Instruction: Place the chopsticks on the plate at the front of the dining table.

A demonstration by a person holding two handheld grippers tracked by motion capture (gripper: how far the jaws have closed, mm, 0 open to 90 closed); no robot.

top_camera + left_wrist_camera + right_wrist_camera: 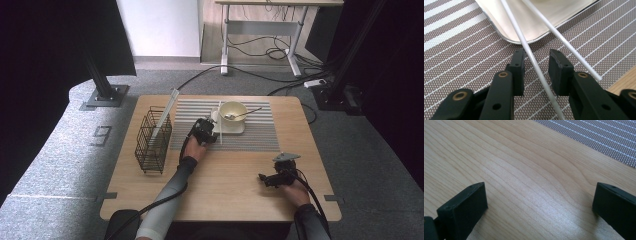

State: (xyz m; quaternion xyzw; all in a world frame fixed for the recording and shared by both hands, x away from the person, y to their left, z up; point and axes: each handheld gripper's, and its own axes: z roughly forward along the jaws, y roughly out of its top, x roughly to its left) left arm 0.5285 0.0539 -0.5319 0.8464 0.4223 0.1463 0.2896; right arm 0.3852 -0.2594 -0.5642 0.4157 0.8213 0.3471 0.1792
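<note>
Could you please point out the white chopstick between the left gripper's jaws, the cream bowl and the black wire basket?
white chopstick (533, 59): left gripper view, mid-shaft, between the jaws.
cream bowl (237, 107): high view, front of the rim.
black wire basket (150, 150): high view, near side wall.

The counter (519, 170) is pale wood with a fine wavy grain and a soft satin sheen, and on it lies a placemat (461, 57) of coarse woven fabric, matt, brown with thin white stripes. On the placemat, the tray (536, 22) looks like smooth cream plastic or enamel with a glossy rim, and the two white chopsticks (529, 50) lying over its edge look like smooth, slightly shiny plastic. Left of the placemat, the basket (152, 140) is thin dark wire, and the left gripper (537, 72) is matt black plastic with brass-coloured rivets.
</note>
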